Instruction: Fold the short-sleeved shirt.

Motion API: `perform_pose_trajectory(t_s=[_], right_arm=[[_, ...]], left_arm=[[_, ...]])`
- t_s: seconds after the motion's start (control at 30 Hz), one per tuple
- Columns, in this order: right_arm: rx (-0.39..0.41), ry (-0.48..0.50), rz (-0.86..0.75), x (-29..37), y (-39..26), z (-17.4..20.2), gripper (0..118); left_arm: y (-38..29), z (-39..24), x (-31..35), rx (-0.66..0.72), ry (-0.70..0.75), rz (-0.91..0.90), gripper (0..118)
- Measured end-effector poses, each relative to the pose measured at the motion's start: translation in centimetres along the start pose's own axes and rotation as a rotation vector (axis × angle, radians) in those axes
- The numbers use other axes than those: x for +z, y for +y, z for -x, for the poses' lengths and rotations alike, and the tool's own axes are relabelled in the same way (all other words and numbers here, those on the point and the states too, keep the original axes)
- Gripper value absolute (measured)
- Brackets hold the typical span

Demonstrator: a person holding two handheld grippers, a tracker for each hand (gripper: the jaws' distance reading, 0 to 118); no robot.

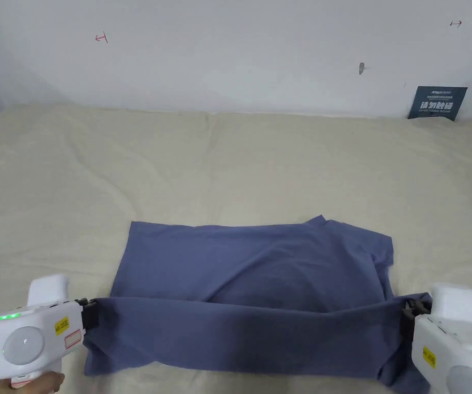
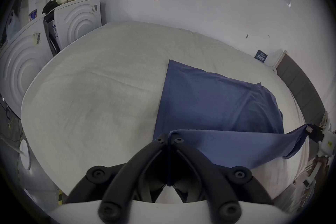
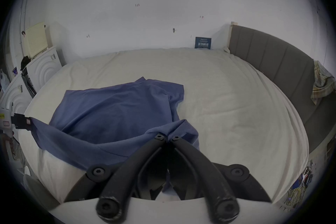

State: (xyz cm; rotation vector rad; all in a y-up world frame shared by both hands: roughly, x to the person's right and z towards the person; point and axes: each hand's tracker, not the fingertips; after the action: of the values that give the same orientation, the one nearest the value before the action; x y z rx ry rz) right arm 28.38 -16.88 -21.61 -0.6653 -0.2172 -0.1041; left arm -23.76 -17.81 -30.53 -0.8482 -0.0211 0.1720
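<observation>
Bare bed point(image 1: 229, 154) sheet is lying open beyond the shirt point(image 1: 250, 267) up to the wall point(image 1: 229, 61) (a dark sign point(image 1: 437, 102) is leaning there). A padded headboard point(image 3: 272, 57) is closing off the right side, and white appliances point(image 2: 76, 18) are crowding the left edge.

Left gripper point(image 2: 169, 139), right gripper point(image 3: 167, 137): both clamped.

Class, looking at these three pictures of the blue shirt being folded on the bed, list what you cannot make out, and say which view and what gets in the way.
1. The blue shirt's near hem: head view, cut off at the bottom edge beside the right gripper.
2. The cloth inside the left gripper: left gripper view, its closed jaws cover it.
3. The wall sign's text: right gripper view, too small.
4. The bed under the shirt: covered.
</observation>
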Motion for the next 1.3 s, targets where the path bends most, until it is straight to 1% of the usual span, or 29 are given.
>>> perform_pose_trajectory(t_s=[0.07, 0.17, 0.33, 0.4, 0.43, 0.47, 0.5, 0.53, 0.57, 0.6, 0.63, 0.67, 0.7, 0.83, 0.93, 1.0, 1.1, 1.17, 1.2, 1.27, 1.3], right_arm=[[-0.018, 0.003, 0.036, -2.0, 0.4, -0.2, 0], [-0.015, -0.011, 0.091, -5.3, 0.6, -0.3, 0], [-0.069, -0.025, 0.242, -10.7, -0.7, -0.9, 0], [-0.079, -0.033, 0.282, -12.1, -1.4, -0.9, 1], [-0.087, -0.030, 0.291, -12.3, -1.7, -1.0, 4], [-0.095, -0.035, 0.297, -12.2, -1.9, -1.0, 11], [-0.103, -0.034, 0.297, -12.0, -2.0, -1.0, 18], [-0.106, -0.037, 0.291, -11.5, -2.0, -0.9, 33], [-0.108, -0.036, 0.282, -11.0, -1.9, -0.9, 50], [-0.104, -0.033, 0.266, -10.3, -1.6, -0.9, 69], [-0.100, -0.028, 0.239, -9.3, -1.3, -0.9, 87], [-0.096, -0.019, 0.199, -8.2, -0.8, -0.7, 89], [-0.097, 0.002, 0.143, -6.5, -0.4, -0.8, 89], [-0.092, 0.055, -0.049, 1.0, 1.7, -0.7, 89], [-0.078, 0.078, -0.225, 6.9, 2.5, -0.8, 89], [-0.059, 0.073, -0.321, 10.2, 2.6, -0.6, 89], [-0.031, 0.033, -0.430, 14.0, 2.3, -0.1, 89], [0.006, 0.015, -0.475, 15.6, 1.8, 0.4, 89], [0.026, -0.002, -0.488, 16.2, 1.6, 0.8, 88], [0.053, -0.023, -0.511, 17.4, 1.1, 1.4, 87], [0.061, -0.031, -0.515, 17.9, 0.9, 1.7, 87]], left_arm=[[0.8, -0.2, -2.1, -0.007, 0.012, 0.028, 3], [1.4, -0.4, -5.3, -0.026, 0.030, 0.082, 3], [0.7, -0.2, -10.4, -0.011, 0.046, 0.227, 3], [0.4, -0.2, -10.8, 0.007, 0.043, 0.213, 3], [0.5, -0.3, -10.5, 0.021, 0.046, 0.192, 3], [0.6, -0.3, -10.2, 0.028, 0.043, 0.191, 5], [0.7, -0.3, -10.0, 0.027, 0.040, 0.194, 14], [0.8, -0.4, -9.6, 0.025, 0.028, 0.196, 45], [0.9, -0.4, -9.1, 0.027, 0.007, 0.191, 76], [1.0, -0.7, -8.2, 0.031, -0.002, 0.190, 93], [1.0, -1.1, -7.3, 0.033, 0.000, 0.184, 96], [1.1, -1.4, -6.2, 0.031, -0.009, 0.153, 95], [1.2, -1.7, -4.9, 0.034, -0.036, 0.098, 96], [1.4, -3.0, 0.5, 0.037, -0.106, -0.010, 95], [1.0, -4.0, 5.4, 0.032, -0.123, -0.186, 95], [0.5, -4.9, 8.3, 0.006, -0.117, -0.290, 95], [-0.7, -6.3, 11.9, -0.051, -0.086, -0.430, 95], [-1.7, -7.1, 13.4, -0.091, -0.048, -0.513, 89], [-2.2, -7.5, 14.3, -0.110, -0.032, -0.541, 84], [-3.2, -8.3, 15.6, -0.143, -0.015, -0.592, 64], [-3.6, -8.6, 16.2, -0.155, -0.010, -0.607, 51]])
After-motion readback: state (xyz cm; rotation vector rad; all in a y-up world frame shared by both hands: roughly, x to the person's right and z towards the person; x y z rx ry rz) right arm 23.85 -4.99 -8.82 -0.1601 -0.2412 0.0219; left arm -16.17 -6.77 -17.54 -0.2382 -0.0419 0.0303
